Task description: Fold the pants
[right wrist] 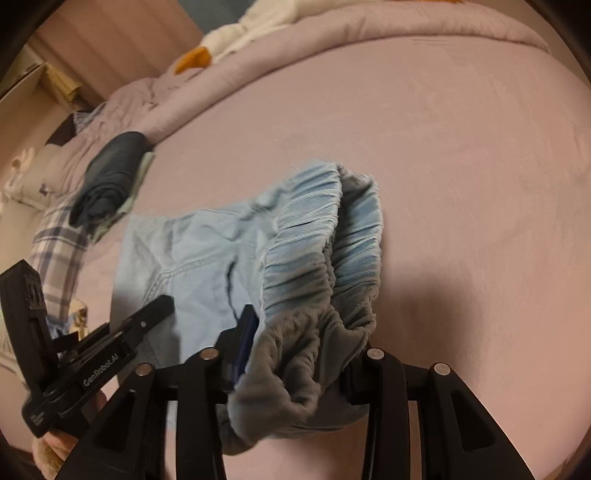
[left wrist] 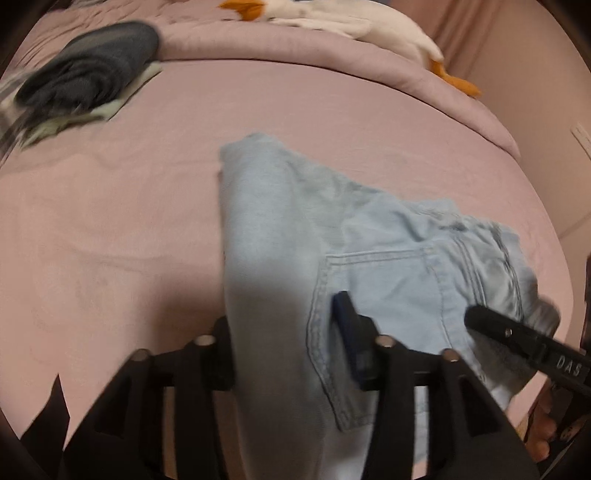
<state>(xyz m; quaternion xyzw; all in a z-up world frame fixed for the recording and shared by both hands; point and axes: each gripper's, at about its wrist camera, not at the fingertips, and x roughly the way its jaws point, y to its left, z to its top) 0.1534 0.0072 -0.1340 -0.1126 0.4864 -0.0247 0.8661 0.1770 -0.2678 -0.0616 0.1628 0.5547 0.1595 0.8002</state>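
Observation:
Light blue denim pants (left wrist: 280,236) lie on a pink bed sheet (left wrist: 110,221), one leg stretched away toward the pillows. My left gripper (left wrist: 284,343) is shut on the pants near the back pocket (left wrist: 384,291). My right gripper (right wrist: 299,343) is shut on the gathered elastic waistband (right wrist: 317,236), whose grey fleecy lining hangs over the fingers. The right gripper also shows in the left wrist view (left wrist: 517,332) at the waistband. The left gripper shows in the right wrist view (right wrist: 122,332) at the left.
A rolled dark grey garment (left wrist: 92,66) on a pale cloth lies far left. A white plush goose with orange feet (left wrist: 351,26) lies on the folded quilt (left wrist: 295,48) at the back. Plaid fabric (right wrist: 59,243) sits at the bed's left edge.

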